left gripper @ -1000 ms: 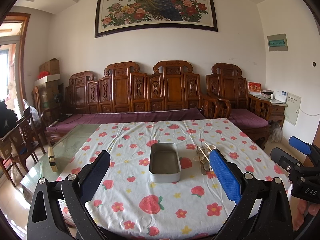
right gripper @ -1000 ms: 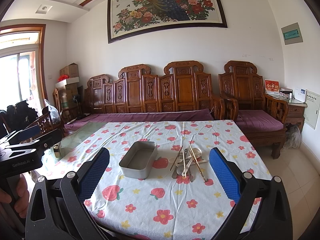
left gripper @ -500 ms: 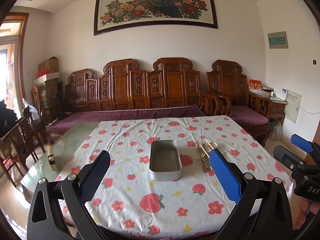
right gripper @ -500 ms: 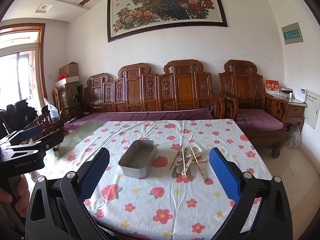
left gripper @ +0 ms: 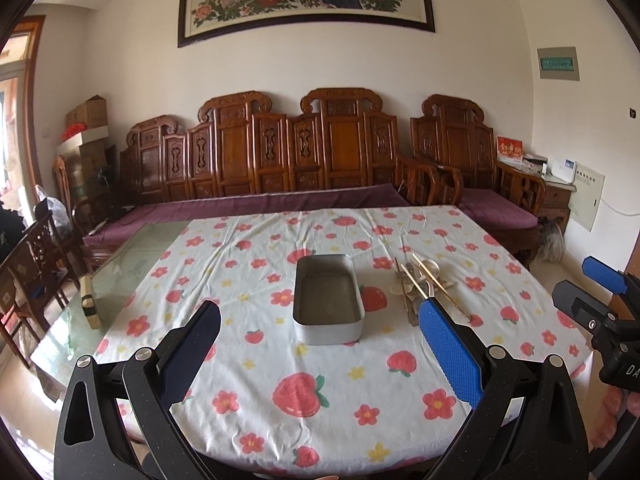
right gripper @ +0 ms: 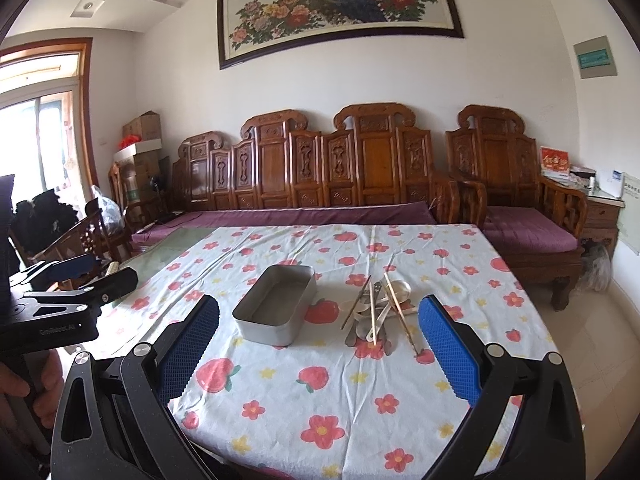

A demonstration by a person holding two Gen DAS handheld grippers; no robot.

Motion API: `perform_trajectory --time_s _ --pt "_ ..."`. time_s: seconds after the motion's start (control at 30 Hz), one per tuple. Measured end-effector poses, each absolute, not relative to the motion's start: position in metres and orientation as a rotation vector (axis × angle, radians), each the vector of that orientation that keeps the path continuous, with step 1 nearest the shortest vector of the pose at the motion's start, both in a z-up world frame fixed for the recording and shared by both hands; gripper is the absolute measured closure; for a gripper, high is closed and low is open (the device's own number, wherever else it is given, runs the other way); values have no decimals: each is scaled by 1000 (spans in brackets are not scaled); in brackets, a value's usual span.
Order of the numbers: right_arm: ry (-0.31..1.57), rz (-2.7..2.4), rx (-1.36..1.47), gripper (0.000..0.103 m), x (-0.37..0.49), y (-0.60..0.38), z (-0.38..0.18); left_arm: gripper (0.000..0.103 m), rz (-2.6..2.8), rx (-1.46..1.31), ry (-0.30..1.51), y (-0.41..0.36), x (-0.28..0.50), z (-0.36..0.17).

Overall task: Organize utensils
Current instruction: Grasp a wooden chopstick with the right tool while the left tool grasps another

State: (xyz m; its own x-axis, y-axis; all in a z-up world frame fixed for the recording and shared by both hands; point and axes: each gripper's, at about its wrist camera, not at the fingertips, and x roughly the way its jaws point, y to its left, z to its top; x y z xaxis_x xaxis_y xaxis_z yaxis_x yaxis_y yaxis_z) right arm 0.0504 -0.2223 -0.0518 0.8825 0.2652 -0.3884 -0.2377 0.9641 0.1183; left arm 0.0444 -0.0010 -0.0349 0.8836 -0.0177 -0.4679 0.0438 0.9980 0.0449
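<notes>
An empty grey metal box lies in the middle of the flowered tablecloth. To its right is a loose pile of utensils: wooden chopsticks, metal and pale spoons, all crossed over each other. My left gripper is open, held above the near table edge, short of the box. My right gripper is open too, above the near edge, facing the box and the pile. Neither holds anything.
A bare glass strip of table at the left carries a small brush. A carved wooden sofa with purple cushions stands behind the table, wooden chairs at the left. The other gripper shows at each view's edge.
Both grippers have moved forward and tilted down toward the table, so the box and utensils look nearer and lower walls fill more of the view. Both stay open.
</notes>
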Motion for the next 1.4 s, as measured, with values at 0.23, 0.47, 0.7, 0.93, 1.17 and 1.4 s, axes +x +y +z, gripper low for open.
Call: perform_trajectory --time_s 0.23,0.47,0.7,0.93,1.17,1.4 --pt "449 288 29 7 94 -223 -62 7 -68 86 520 -8 75 -48" --pt "506 291 3 18 149 -232 -80 7 -112 97 552 -16 107 -63" --pt "614 283 -47 42 205 -247 -118 7 -170 104 605 -27 143 -87" --pt "756 278 -73 62 255 -258 -179 7 -207 138 657 -43 170 -111" --pt "869 268 -44 74 296 -278 -227 7 -242 144 699 -56 194 -124" --pt "933 269 31 79 329 -295 -248 8 -260 169 764 -77 219 -147"
